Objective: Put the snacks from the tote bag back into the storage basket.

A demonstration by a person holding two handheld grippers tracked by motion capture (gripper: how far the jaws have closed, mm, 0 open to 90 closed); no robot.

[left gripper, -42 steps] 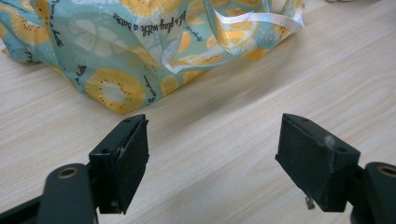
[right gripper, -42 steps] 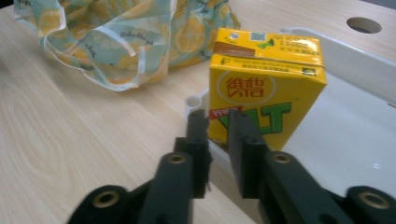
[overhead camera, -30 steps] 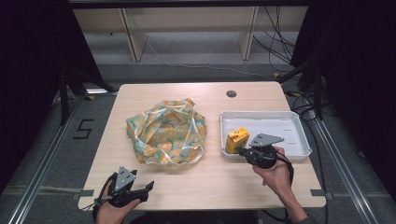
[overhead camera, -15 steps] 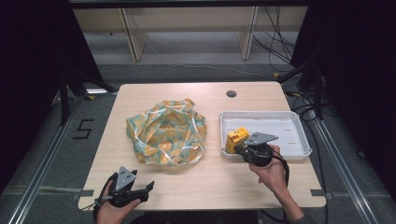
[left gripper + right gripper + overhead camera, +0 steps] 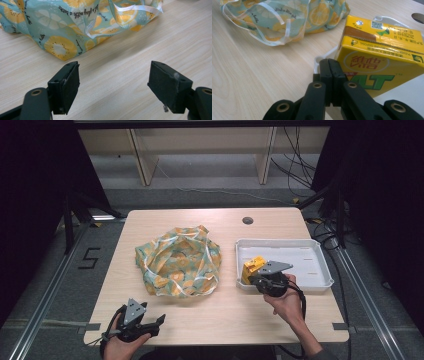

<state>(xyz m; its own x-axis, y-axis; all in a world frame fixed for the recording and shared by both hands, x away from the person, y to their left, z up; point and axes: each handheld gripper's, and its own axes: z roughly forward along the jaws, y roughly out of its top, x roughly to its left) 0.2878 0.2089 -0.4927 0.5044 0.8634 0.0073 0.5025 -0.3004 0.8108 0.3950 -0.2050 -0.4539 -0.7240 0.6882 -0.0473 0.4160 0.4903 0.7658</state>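
While the yellow drink carton point(image 5: 253, 268) lies in the near-left corner of the white tray point(image 5: 305, 251), the right gripper point(image 5: 259, 280) sits at that corner with its jaws pressed together on nothing, tips just beside the carton's printed face point(image 5: 384, 62). Tray is on the right half of the wooden table point(image 5: 225, 312). Lemon-print cloth bag point(image 5: 177, 262) lies mid-table, left of the tray. Left gripper point(image 5: 152, 324) rests at the near-left edge, jaws spread wide and empty.
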